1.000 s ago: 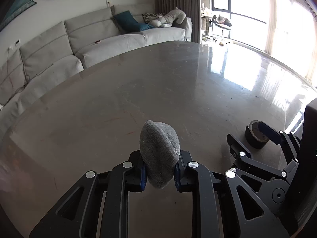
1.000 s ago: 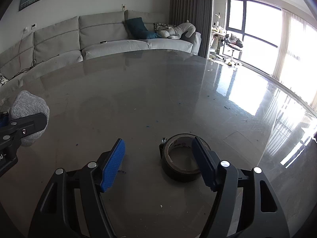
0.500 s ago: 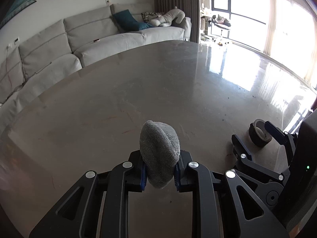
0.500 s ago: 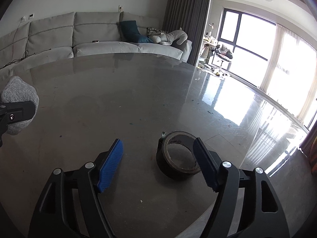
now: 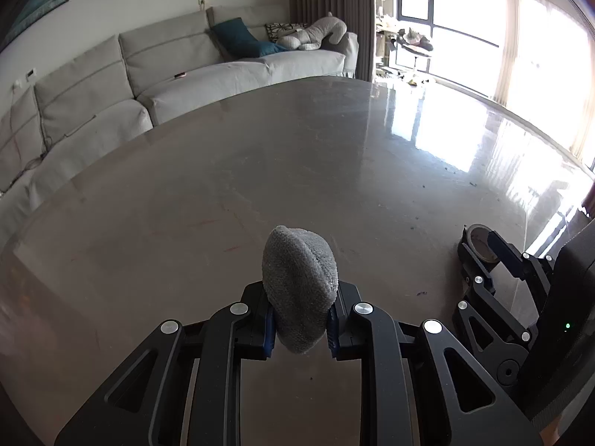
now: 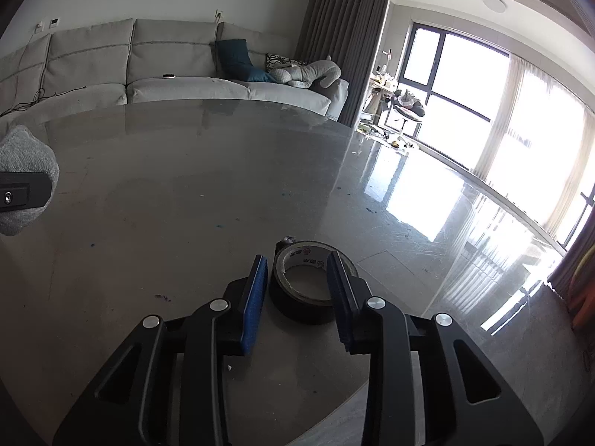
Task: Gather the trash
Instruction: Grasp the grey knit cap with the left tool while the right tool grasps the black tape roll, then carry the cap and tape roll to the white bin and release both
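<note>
**Glossy table, sofa behind: cloth clamped left, tape between right jaws**

Left wrist view: polished grey table [image 5: 230, 171], pale sofa [image 5: 122, 74] beyond. Left gripper [image 5: 299, 321] clamped narrow on folded grey cloth [image 5: 299, 286], cloth sticking up past fingertips. Off to its right, right gripper [image 5: 483, 251] around tape roll [image 5: 479, 245].

Right wrist view: same table [image 6: 186, 193], bright windows [image 6: 457, 89] far right. Right gripper [image 6: 297, 290] closing, black tape roll [image 6: 305, 293] between blue pads, lying flat on table; contact unclear. Cloth [image 6: 22, 156] far left.
</note>
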The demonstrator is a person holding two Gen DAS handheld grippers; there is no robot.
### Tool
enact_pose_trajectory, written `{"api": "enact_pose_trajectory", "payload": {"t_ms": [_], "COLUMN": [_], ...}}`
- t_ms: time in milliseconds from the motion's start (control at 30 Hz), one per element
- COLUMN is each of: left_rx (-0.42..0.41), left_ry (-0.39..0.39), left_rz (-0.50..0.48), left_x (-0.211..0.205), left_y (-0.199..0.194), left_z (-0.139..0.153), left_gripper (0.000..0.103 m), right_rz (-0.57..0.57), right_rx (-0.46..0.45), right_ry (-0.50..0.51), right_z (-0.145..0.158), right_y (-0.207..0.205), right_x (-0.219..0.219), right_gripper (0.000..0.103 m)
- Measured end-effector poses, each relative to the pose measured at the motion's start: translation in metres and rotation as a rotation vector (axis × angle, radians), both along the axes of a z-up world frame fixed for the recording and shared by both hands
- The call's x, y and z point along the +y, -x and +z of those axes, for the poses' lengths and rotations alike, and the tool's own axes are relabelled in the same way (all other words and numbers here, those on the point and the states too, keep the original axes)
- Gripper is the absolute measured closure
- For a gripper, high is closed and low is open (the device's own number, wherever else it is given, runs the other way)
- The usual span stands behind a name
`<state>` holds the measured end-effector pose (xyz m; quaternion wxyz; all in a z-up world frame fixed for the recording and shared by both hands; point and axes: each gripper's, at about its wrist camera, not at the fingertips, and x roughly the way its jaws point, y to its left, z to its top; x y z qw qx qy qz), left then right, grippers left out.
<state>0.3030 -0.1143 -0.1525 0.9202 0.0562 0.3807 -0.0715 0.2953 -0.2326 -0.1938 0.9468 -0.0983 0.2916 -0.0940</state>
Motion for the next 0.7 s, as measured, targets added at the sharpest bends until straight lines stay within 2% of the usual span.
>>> {"api": "enact_pose_trajectory", "payload": {"t_ms": [167,233,700], "left_rx": [-0.002,-0.005,-0.014], "left_ry": [-0.003,-0.006,-0.006], "left_rz": [-0.004,-0.004,-0.002], "left_x": [-0.001,0.0,-0.001], "left_y": [0.001,0.0,0.002], "left_z": [0.002,0.003,0.006], "left_gripper": [0.083,0.083,0.083], "right_rz": [0.002,0.005,0.052], "right_rx": [-0.01,-0.009,-0.016], "right_ry": [0.023,0.029,0.041], "right_z": [-0.003,-0.002,0.002], "right_y": [0.002,-0.002,0.002], "right_x": [0.002,0.003,0.011], "right_gripper": [0.072,0.089,0.089]}}
